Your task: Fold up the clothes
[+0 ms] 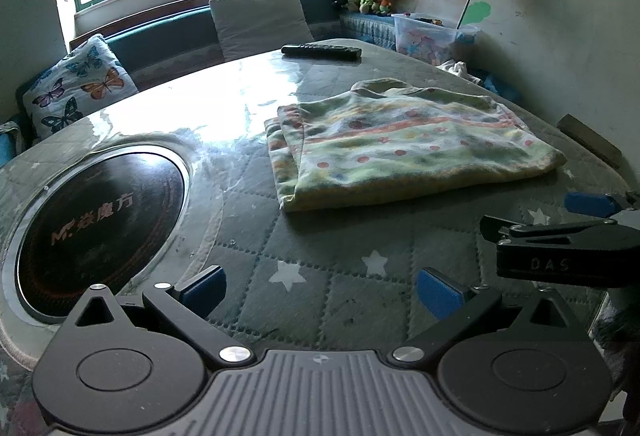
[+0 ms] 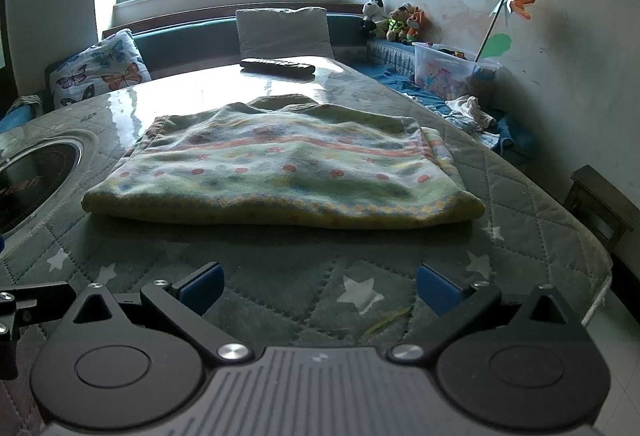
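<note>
From the left wrist, the left gripper (image 1: 320, 290) hangs open and empty over the quilted surface (image 1: 320, 236); the folded garment (image 1: 404, 144) lies ahead, right of a hob (image 1: 100, 228) marked "M" with Chinese characters. The right gripper (image 1: 532, 214), stamped "DAS", looks empty. From the right wrist, its fingers (image 2: 436, 288) are spread; folding seems finished, with at most one more halving left.

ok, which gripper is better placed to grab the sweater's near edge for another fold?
Right, probably. The right gripper is open and squarely faces the folded sweater, whose near edge spans its view. The left gripper, also open, faces bare table cover, with the sweater off to its right.
</note>
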`<state>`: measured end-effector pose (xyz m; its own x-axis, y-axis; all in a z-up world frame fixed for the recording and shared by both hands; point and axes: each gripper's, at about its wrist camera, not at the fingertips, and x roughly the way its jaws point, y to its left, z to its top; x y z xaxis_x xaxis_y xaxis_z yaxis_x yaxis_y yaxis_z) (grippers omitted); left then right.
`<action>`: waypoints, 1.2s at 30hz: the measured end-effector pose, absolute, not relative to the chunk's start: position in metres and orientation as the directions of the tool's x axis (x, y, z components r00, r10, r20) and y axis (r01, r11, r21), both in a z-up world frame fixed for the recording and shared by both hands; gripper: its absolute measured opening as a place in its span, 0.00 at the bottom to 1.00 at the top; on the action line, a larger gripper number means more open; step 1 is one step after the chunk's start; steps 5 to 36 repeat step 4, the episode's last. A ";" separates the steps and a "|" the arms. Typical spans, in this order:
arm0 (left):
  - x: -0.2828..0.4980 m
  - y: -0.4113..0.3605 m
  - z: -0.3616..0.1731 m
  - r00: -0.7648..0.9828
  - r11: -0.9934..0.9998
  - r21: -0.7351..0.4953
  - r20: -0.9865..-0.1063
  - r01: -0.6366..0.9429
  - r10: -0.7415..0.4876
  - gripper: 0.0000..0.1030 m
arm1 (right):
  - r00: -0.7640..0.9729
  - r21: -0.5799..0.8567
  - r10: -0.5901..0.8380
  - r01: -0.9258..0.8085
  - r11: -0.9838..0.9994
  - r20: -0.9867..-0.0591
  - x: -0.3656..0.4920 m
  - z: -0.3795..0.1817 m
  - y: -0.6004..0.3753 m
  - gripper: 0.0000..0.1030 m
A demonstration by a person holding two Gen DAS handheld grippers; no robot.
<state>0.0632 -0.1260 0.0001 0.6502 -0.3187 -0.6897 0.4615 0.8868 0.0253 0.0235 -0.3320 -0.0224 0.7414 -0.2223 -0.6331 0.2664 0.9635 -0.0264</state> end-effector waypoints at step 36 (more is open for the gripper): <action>0.064 -0.126 0.001 0.657 0.887 0.029 -0.683 0.461 -0.319 1.00 | 0.739 -0.029 -0.223 0.266 0.964 -0.636 0.025 -0.023 -0.331 1.00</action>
